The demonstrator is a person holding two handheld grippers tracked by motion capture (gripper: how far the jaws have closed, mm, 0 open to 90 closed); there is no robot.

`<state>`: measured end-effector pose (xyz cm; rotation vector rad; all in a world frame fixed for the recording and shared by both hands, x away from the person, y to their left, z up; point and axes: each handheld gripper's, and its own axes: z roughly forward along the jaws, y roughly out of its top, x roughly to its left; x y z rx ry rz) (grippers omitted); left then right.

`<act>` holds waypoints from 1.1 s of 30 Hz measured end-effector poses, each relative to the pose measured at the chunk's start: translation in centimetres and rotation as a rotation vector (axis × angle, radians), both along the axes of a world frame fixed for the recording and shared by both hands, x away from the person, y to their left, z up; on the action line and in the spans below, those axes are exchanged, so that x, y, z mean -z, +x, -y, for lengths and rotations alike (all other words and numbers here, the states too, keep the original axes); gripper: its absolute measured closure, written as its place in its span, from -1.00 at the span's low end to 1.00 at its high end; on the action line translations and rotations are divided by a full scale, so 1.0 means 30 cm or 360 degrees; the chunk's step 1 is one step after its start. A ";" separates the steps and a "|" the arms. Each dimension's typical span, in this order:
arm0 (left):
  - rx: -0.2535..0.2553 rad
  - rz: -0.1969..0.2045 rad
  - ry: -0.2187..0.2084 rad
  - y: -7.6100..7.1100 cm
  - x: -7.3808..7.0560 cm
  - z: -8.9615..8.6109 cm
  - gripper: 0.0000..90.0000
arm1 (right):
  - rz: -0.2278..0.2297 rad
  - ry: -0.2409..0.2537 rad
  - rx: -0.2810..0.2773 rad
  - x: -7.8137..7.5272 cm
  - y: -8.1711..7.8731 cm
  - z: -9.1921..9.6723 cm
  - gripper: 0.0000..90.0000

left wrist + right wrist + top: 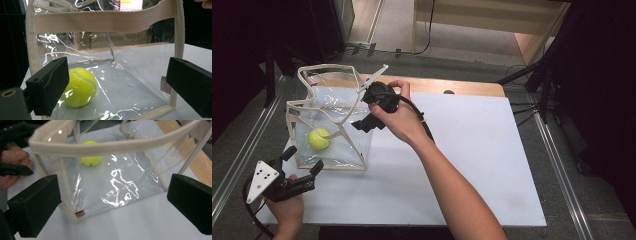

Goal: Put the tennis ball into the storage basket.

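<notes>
**Ball in the clear bag, both claws spread**

I see the tennis ball [319, 138] lying on the floor of the clear bag [354, 150], which stands on the white counter [472, 150] at its left side; my right claw [362, 125] hangs over the bag's right edge, jaws spread wide, nothing between them; my left claw [303, 160] sits just beside the bag's near corner, jaws spread too, holding nothing.
</notes>
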<state>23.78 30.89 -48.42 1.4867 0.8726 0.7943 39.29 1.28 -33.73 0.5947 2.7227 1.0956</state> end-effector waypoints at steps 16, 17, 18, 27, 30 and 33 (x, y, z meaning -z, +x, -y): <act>0.0003 0.0002 -0.0001 -0.001 0.000 0.001 -0.88 | 0.0008 0.0038 -0.0013 0.142 -0.045 0.017 -1.00; 0.0001 0.0003 -0.0004 0.000 0.000 0.002 -0.88 | 0.0025 0.0040 -0.0027 0.152 -0.048 0.020 -1.00; 0.0001 -0.0001 0.0001 -0.001 0.000 0.001 -0.88 | 0.0026 0.0044 -0.0011 0.157 -0.053 0.023 -1.00; -0.0001 0.0000 0.0004 -0.001 0.000 0.002 -0.88 | 0.0020 0.0116 0.0010 0.228 -0.083 0.062 -1.00; 0.0000 -0.0002 0.0014 -0.001 0.000 0.001 -0.88 | 0.0040 0.0144 0.0016 0.251 -0.093 0.077 -1.00; 0.0000 -0.0001 0.0014 -0.001 0.000 0.001 -0.88 | 0.0052 0.0176 0.0024 0.272 -0.108 0.094 -1.00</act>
